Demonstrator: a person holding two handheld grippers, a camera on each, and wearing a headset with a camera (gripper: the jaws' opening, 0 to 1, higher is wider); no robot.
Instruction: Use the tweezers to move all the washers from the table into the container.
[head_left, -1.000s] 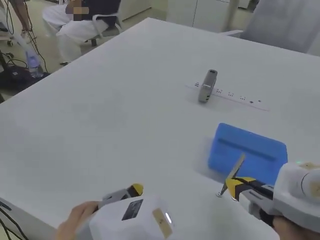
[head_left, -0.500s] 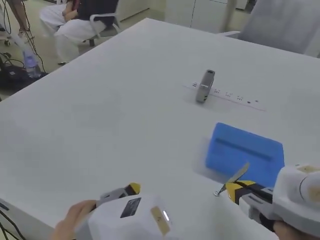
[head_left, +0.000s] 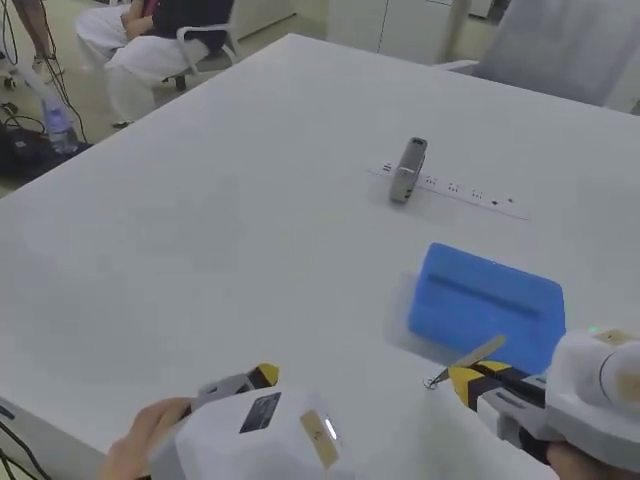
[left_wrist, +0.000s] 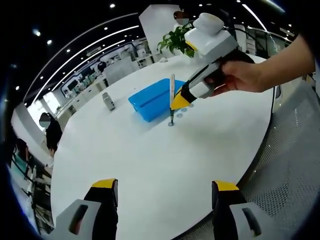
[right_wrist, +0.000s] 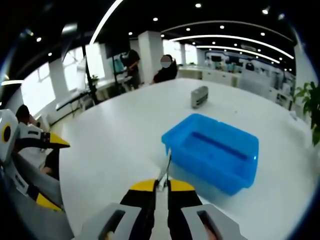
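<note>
Blue container (head_left: 487, 300) sits to the right; my right gripper (head_left: 468, 378) clenches the tweezers (head_left: 478, 352), tips by a washer (left_wrist: 171, 123) on the table (head_left: 250, 230) just near of it; left gripper (left_wrist: 162, 187) gapes, empty

No text, brand, number or sign can be read in any view. In the head view a dark label (head_left: 262, 413) and a yellowish sticker (head_left: 320, 447) are seen on the white housing of the left gripper (head_left: 246, 382), but their print is too small and blurred to be made out. Small dark marks are seen along the white power strip (head_left: 458, 189) on the table, and they too cannot be read.
</note>
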